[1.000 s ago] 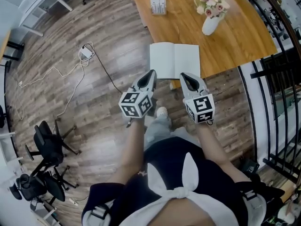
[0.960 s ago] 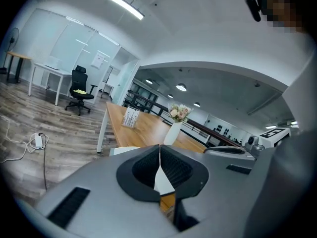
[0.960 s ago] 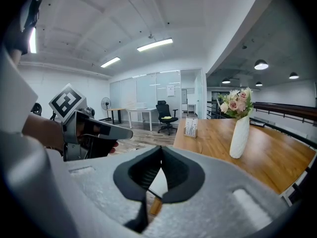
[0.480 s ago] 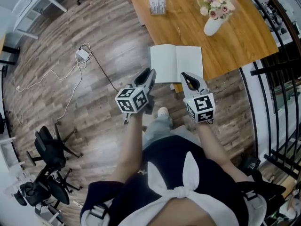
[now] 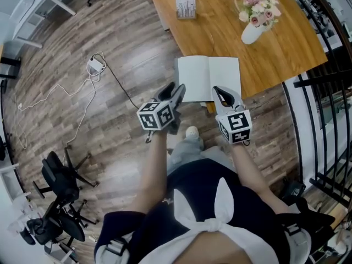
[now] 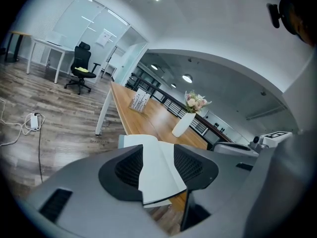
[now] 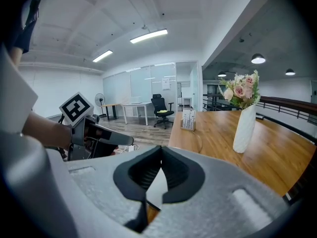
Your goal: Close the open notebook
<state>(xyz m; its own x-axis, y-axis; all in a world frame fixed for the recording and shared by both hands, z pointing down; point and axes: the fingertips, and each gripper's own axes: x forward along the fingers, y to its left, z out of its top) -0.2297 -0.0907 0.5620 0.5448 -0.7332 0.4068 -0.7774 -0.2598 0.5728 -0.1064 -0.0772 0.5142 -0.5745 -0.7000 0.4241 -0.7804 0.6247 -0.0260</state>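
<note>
Notebook (image 5: 209, 78), open, blank pages face up, flat at the near edge of the wooden counter (image 5: 220, 32); left gripper (image 5: 175, 89), which we hold just short of the left page, its jaws just now opening and standing well apart, pressing on nothing, the pages showing beyond the gap; right gripper (image 5: 216, 89), which we hold at the near edge of the right page, jaws closed tip to tip and empty; vase of flowers (image 5: 254, 29) and card rack (image 5: 186, 7), farther back on the counter, well apart.
</note>
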